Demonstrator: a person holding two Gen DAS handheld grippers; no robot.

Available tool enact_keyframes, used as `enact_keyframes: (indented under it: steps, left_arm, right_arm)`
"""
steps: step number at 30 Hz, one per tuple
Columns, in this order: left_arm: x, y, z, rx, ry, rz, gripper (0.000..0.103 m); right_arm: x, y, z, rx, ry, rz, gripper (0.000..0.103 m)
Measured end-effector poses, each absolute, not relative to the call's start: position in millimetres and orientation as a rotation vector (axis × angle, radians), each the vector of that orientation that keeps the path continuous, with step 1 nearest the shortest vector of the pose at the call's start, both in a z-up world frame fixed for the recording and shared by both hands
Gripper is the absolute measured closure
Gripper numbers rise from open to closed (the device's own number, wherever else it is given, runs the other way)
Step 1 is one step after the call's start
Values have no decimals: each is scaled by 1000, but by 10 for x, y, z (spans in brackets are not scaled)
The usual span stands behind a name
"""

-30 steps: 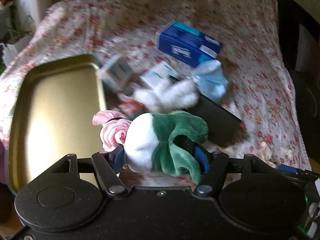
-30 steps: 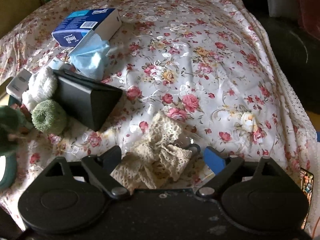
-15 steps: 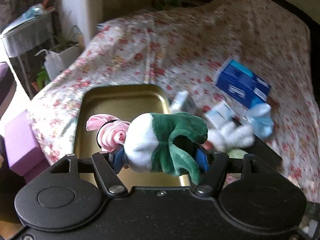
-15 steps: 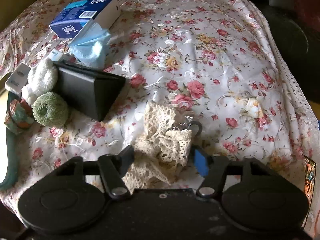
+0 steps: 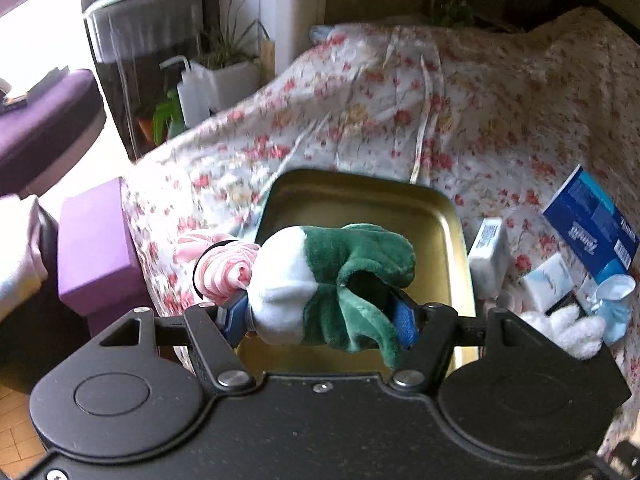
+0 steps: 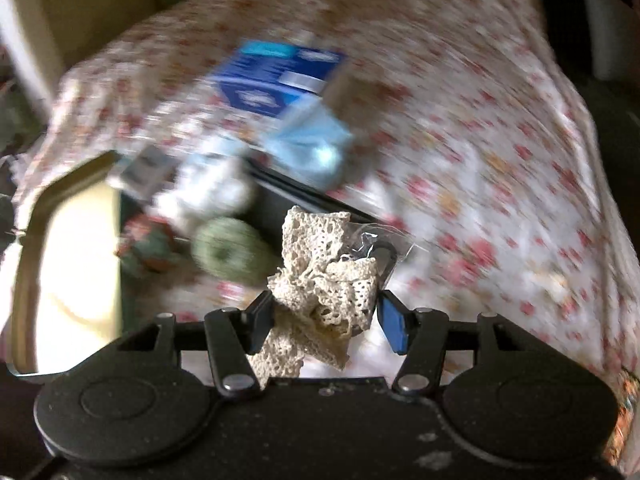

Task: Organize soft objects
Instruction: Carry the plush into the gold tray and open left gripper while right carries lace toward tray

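My left gripper (image 5: 320, 312) is shut on a green, white and pink plush toy (image 5: 320, 276) and holds it above the near end of a gold metal tray (image 5: 360, 204) on the flowered bedspread. My right gripper (image 6: 324, 312) is shut on a cream lace bundle (image 6: 320, 276) in a clear wrapper, lifted off the bed. In the blurred right wrist view, a green fluffy ring (image 6: 228, 248), a white fluffy item (image 6: 208, 196) and a light blue face mask (image 6: 312, 144) lie beyond it, with the tray (image 6: 60, 248) at the left.
A blue tissue box (image 5: 592, 228), small white boxes (image 5: 488, 252) and a white fluffy item (image 5: 568, 328) lie right of the tray. A black box (image 6: 280, 200) sits by the mask. A purple block (image 5: 96, 248) stands off the bed's left edge, plants and a shelf behind.
The left gripper swung left with the plush toy, now over the tray's near end. The right gripper closed on the lace bundle and lifted it off the bed, moving fast.
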State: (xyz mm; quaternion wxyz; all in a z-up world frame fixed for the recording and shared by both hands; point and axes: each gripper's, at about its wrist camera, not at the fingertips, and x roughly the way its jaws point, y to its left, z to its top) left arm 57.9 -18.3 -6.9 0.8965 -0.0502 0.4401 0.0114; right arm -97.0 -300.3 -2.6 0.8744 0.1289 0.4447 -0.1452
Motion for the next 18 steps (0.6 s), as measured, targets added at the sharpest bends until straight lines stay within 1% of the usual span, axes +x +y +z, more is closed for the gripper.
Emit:
enact_keyframes:
  steps: [8,18]
  left_arm:
    - [606,-85,-116,-120,939,-55,39]
    - [628,-28,-157,-125,952,-52,38]
  right_arm:
    - [-450,-2392,262,244,851,-112,47]
    - [-95,-1912,329,227,828,9,46]
